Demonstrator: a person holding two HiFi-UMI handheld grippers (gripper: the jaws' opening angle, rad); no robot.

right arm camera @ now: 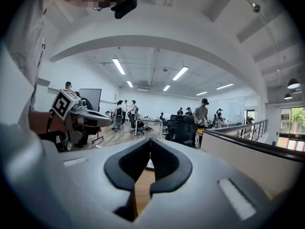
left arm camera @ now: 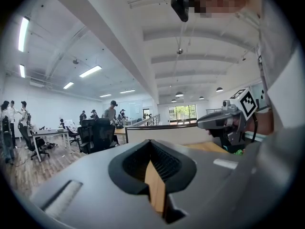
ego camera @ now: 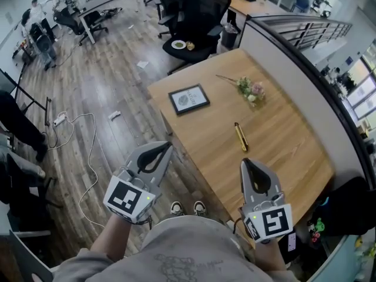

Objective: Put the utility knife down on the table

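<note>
The utility knife (ego camera: 241, 137), yellow and black, lies flat on the wooden table (ego camera: 282, 128), near its middle. Nothing touches it. My right gripper (ego camera: 244, 161) hovers just on the near side of the knife, over the table's front edge, jaws shut and empty (right arm camera: 149, 140). My left gripper (ego camera: 169, 145) is off the table's left front corner, over the floor, also shut with nothing in it (left arm camera: 150, 142). Each gripper shows in the other's view: the right gripper (left arm camera: 224, 120) and the left gripper (right arm camera: 90, 116).
A framed picture (ego camera: 189, 98) and a sprig of flowers (ego camera: 249, 90) lie on the far part of the table. A low partition (ego camera: 294, 51) runs along the table's right side. A black office chair (ego camera: 194, 16) stands beyond it; a white cable (ego camera: 88, 157) trails on the floor at left.
</note>
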